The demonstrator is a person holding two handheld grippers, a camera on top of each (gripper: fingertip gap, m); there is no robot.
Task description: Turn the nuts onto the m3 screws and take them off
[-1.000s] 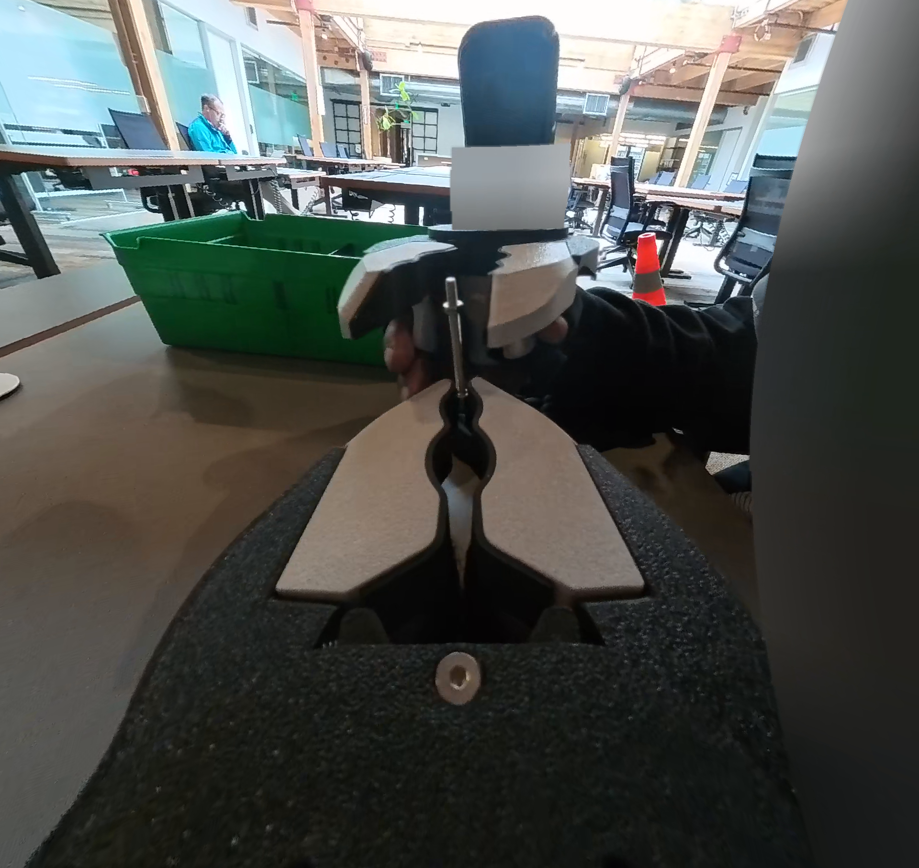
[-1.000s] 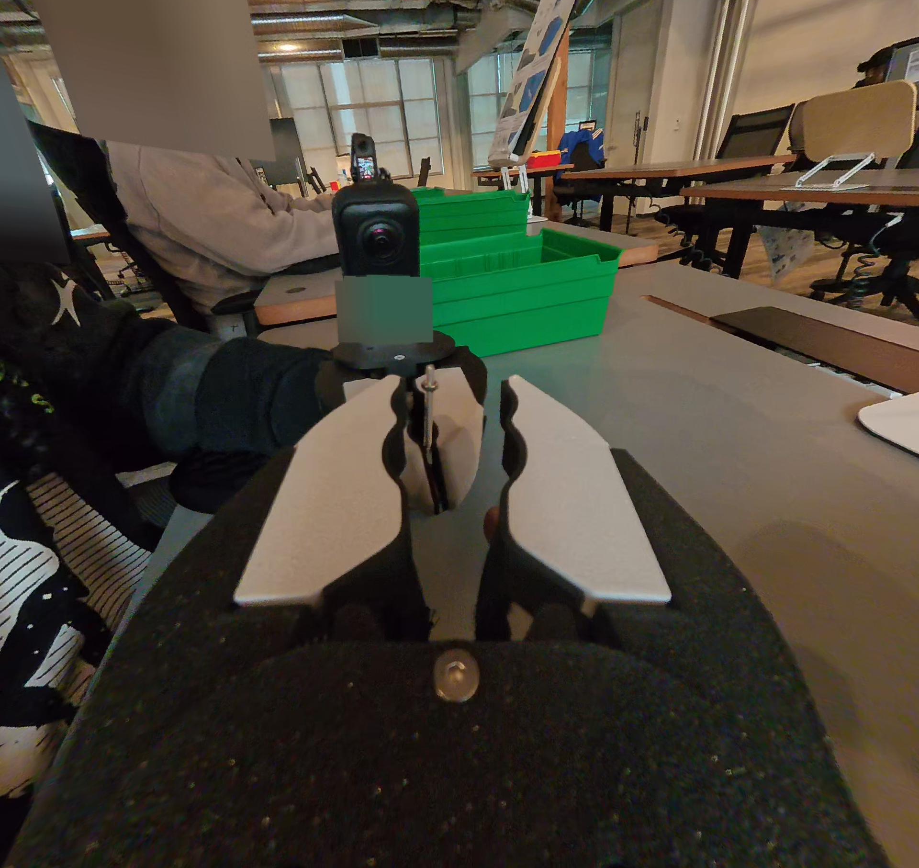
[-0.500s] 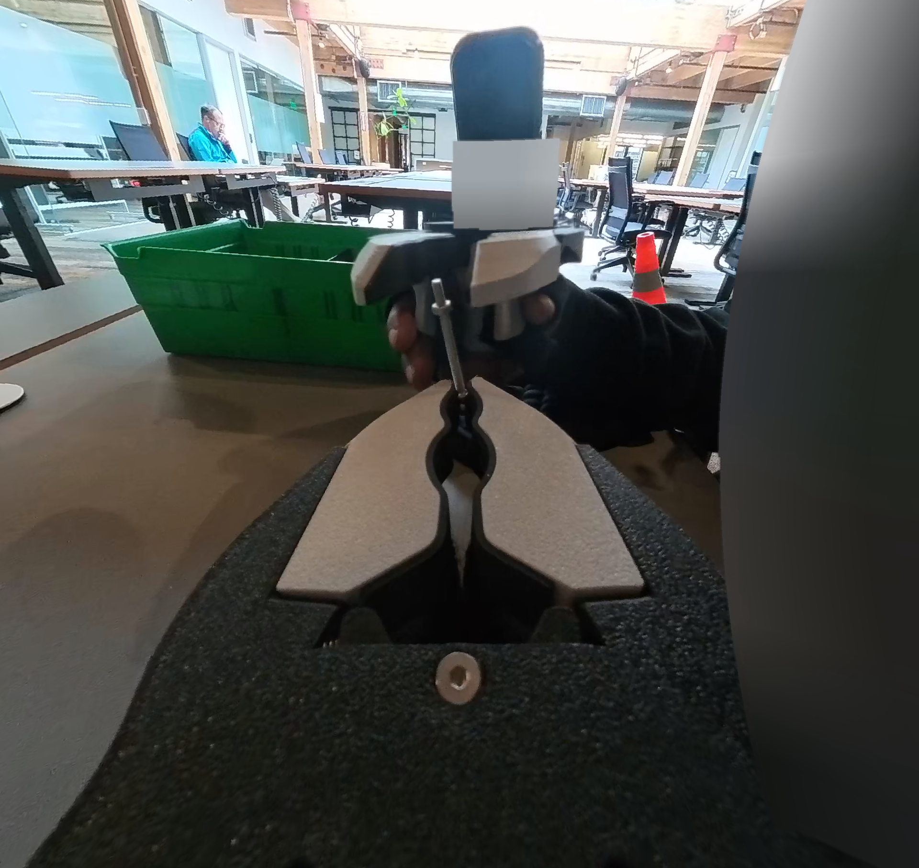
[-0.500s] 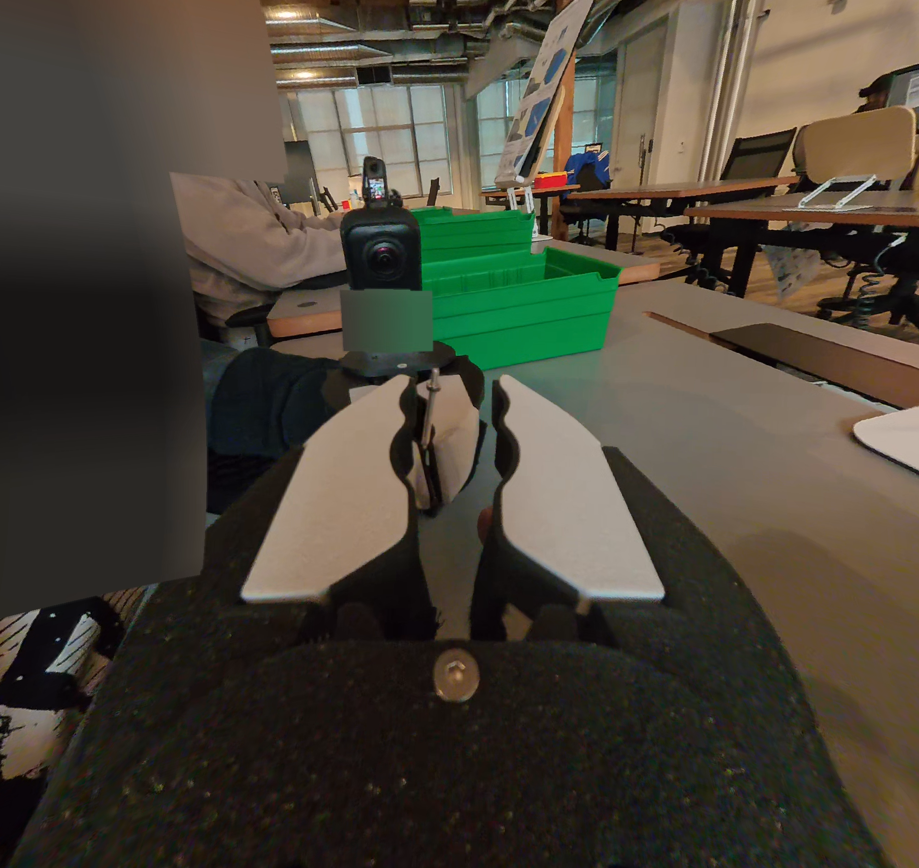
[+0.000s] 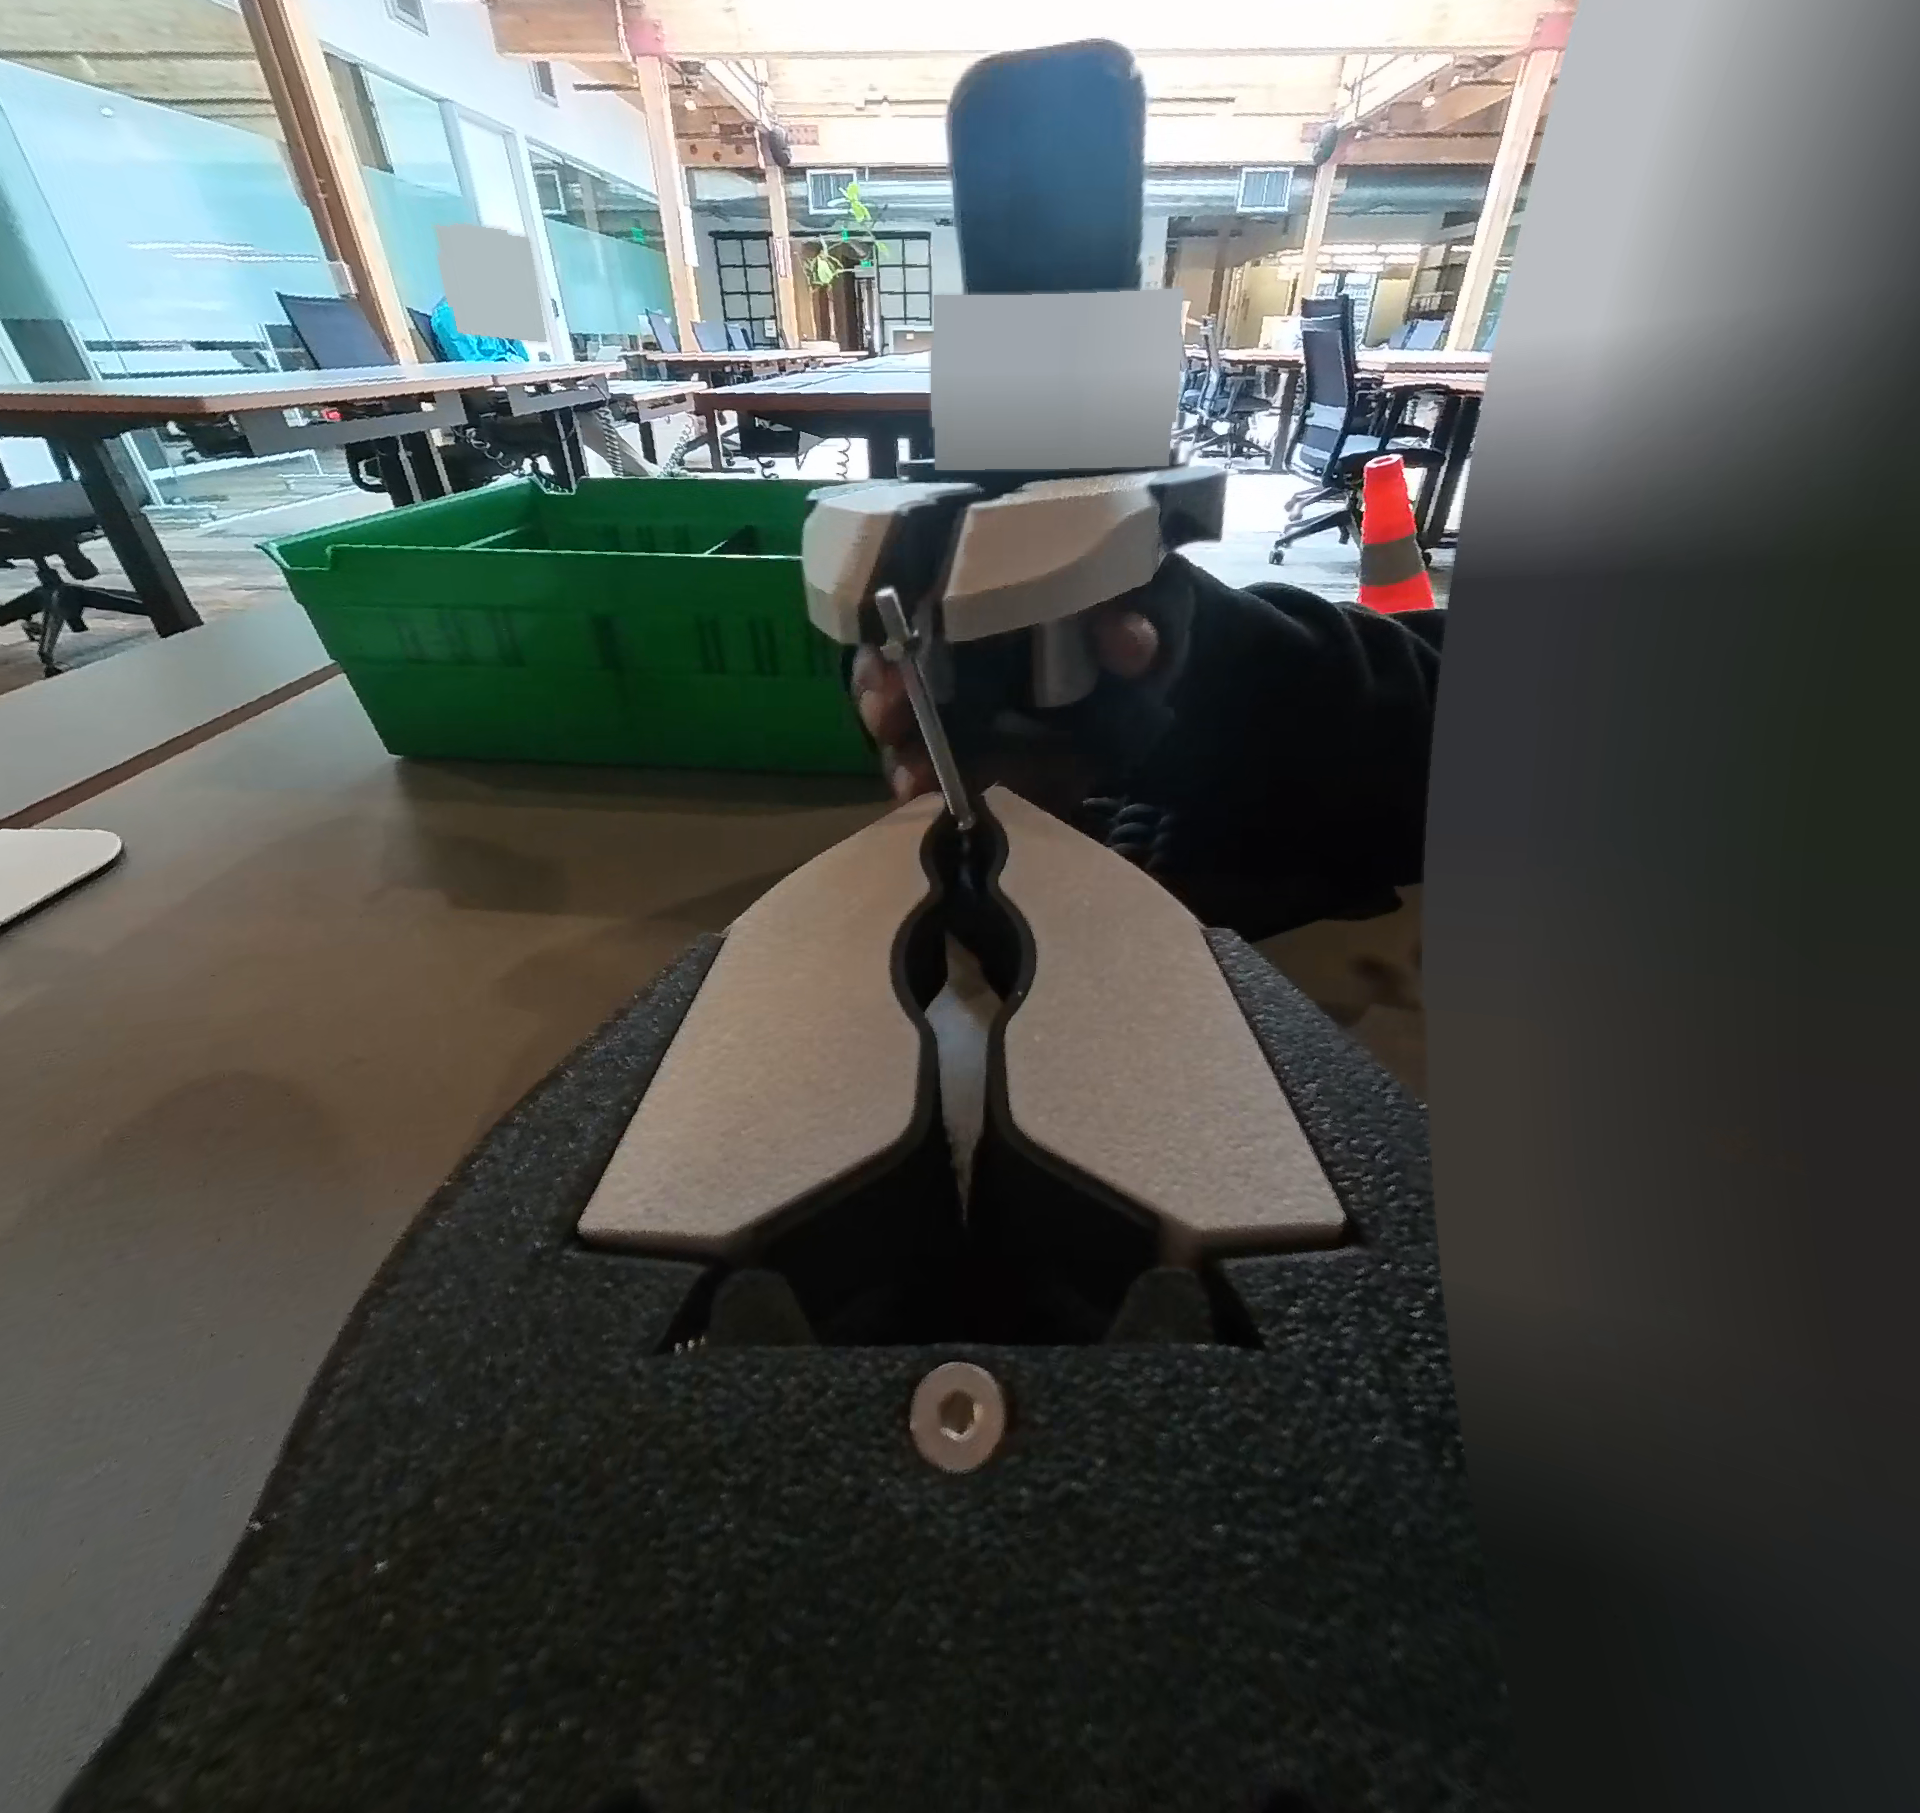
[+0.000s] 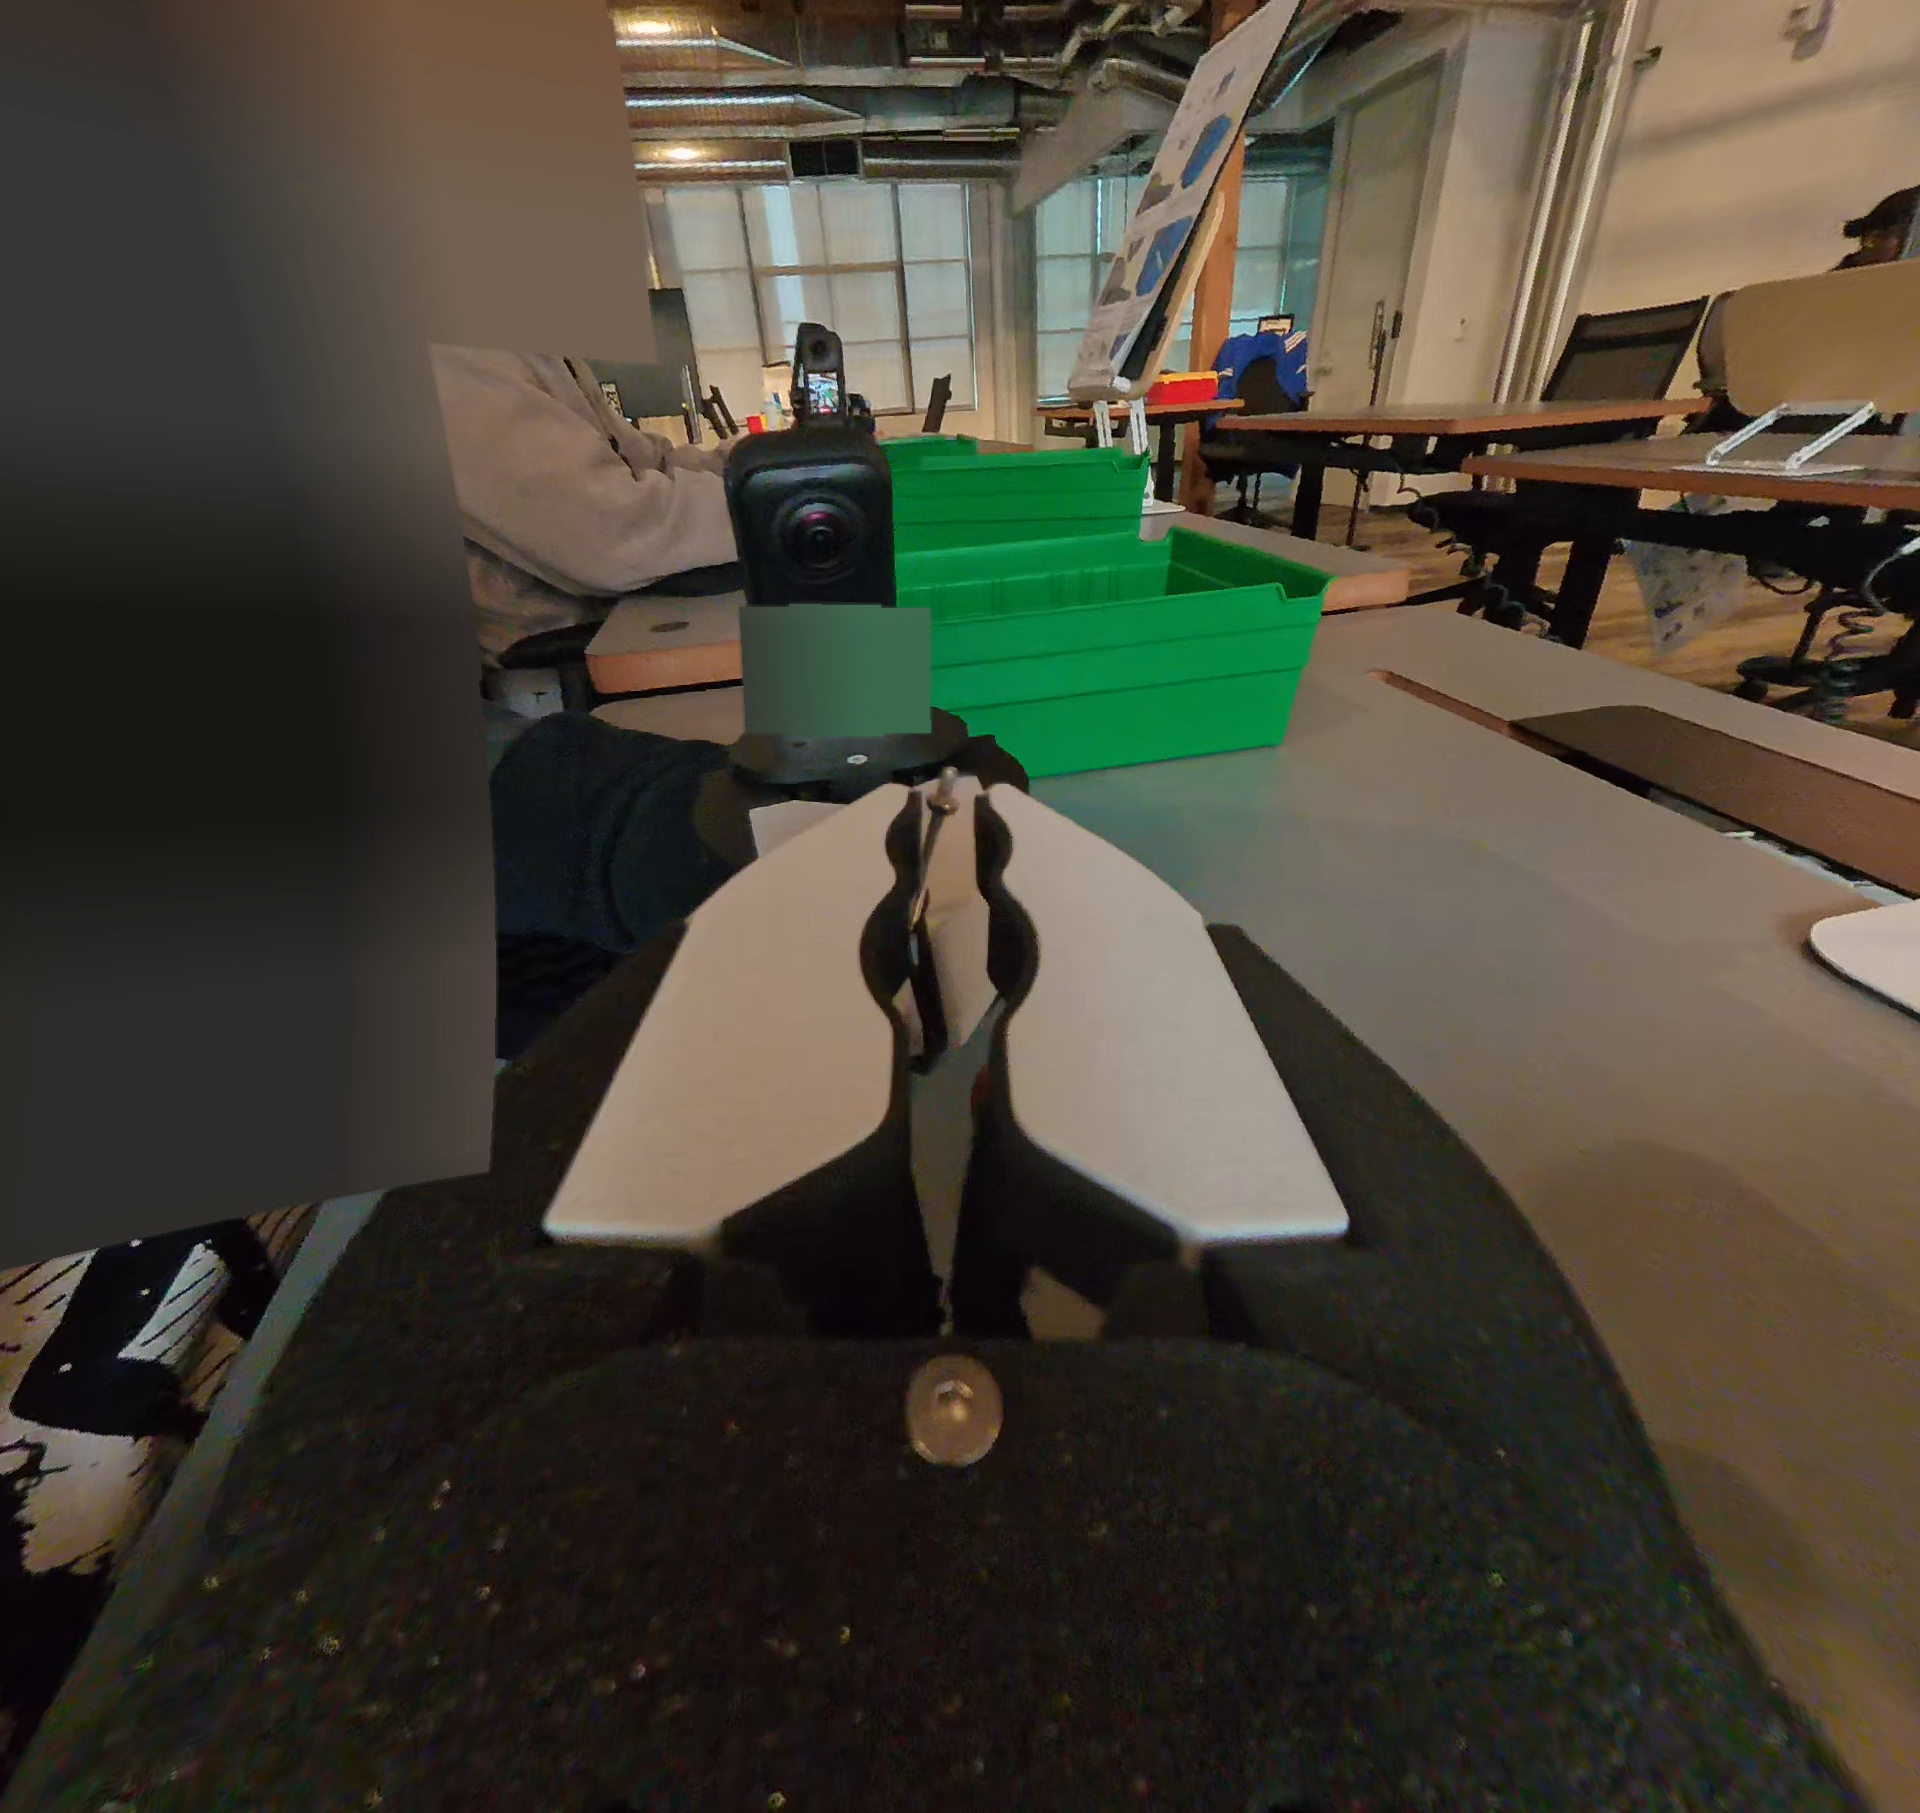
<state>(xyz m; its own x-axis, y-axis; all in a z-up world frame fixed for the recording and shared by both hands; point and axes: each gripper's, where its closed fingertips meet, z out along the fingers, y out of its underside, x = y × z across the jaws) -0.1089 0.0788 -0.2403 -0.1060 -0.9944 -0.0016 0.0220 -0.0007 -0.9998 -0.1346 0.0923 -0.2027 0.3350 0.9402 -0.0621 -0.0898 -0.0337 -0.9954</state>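
My left gripper is shut on the lower end of a long thin metal screw, which sticks up and leans left above the brown table. A small nut sits near the screw's top. My right gripper faces the left one, its two pads standing on either side of the nut and the screw's top. A thin gap still shows beside the nut. In the left wrist view the right gripper hangs over the screw's top, held by a hand in a black sleeve.
A green plastic bin stands on the table behind the grippers; it also shows in the right wrist view. A white flat object lies at the table's edge. An orange cone, desks and chairs stand farther back. Spacing between my two grippers at the tips: around 4 cm.
My right gripper's fingers have closed from wide open to a narrow gap around the nut at the screw's top. The left gripper stayed shut on the screw, which now leans a little more left.
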